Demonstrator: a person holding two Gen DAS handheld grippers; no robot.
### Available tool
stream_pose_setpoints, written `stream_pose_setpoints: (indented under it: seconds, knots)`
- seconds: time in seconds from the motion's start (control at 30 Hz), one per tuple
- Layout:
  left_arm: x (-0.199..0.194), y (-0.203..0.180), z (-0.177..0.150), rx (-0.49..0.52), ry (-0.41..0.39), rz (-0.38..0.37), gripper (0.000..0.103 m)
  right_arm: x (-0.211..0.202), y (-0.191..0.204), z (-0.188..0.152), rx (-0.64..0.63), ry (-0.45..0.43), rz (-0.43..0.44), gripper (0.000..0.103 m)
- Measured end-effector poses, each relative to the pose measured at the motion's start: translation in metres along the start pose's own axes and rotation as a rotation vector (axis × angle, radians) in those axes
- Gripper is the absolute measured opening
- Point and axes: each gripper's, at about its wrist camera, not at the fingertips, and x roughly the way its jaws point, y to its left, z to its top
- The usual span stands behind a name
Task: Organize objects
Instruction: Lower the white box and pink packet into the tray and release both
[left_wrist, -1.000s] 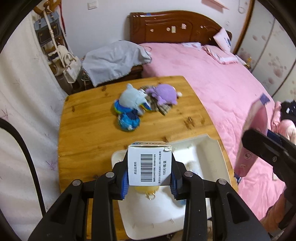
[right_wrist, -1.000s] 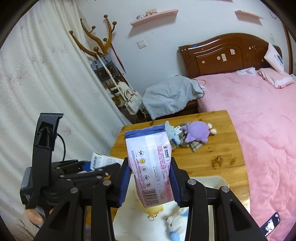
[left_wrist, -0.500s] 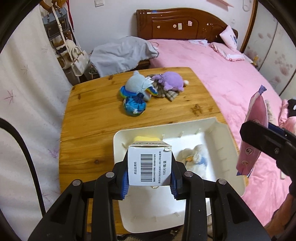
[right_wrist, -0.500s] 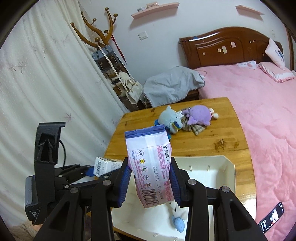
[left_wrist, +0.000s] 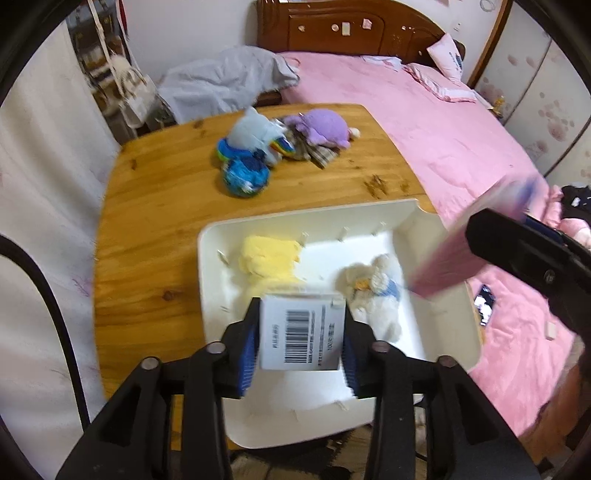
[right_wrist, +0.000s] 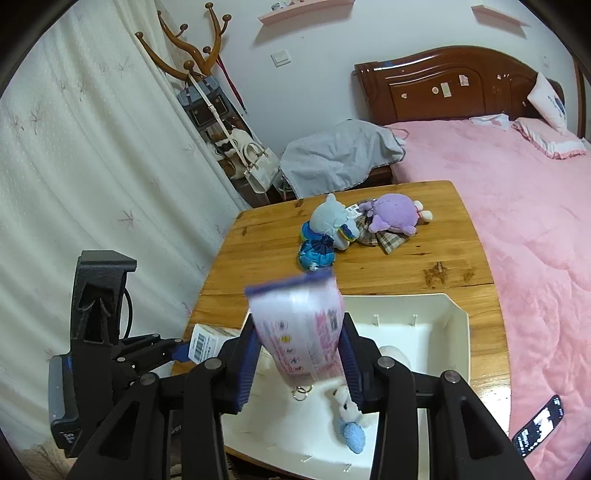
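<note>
Both grippers hang over the white bin (left_wrist: 436, 236) at the near end of the wooden bench (left_wrist: 155, 221), and both sets of jaws are opening.

The left gripper (left_wrist: 301, 349) has a small white box (left_wrist: 301, 332) between its blue pads (left_wrist: 248, 350). The barcode face is turned to the camera and the bars run upright in the picture. The box shows slightly wider than tall and sits square between the jaws. It is blurred; a thin gap seems to show at the right pad, so the pads no longer look pressed on it. It is over the near part of the bin, in front of a yellow plush (left_wrist: 267, 258) and beside a cream plush (left_wrist: 373, 291) lying inside.

The right gripper (right_wrist: 299, 356) has a pink pouch (right_wrist: 301, 328) between its pads, also blurred. Its long axis runs roughly upright, leaning with the purple top edge toward the upper left and the lower end down toward the bin floor. It looks slack between the jaws rather than clamped. A key ring (right_wrist: 301, 393) shows just under its lower end. From the left wrist view the pouch (left_wrist: 469, 251) slants over the bin's right wall.

At the far end of the bench lie a blue plush (left_wrist: 247, 155) and a purple plush (left_wrist: 321, 129), touching. A pink bed (left_wrist: 461, 129) stands to the right, with a phone (right_wrist: 539, 432) on it.
</note>
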Motion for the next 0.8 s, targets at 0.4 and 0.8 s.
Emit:
stream_pose_setpoints:
  seconds: [0.4, 0.8]
  knots:
    - [0.0068, -0.001, -0.0055, -0.039, 0.046, -0.047, 0.072, -0.0011, -0.0012, -0.0016, 0.026, -0.003, -0.02, 0.08]
    - [0.0087, -0.0001, -0.0065, -0.045, 0.051, -0.032, 0.072, 0.0053, -0.0027, -0.0021, 0.044, 0.022, -0.02, 0.08]
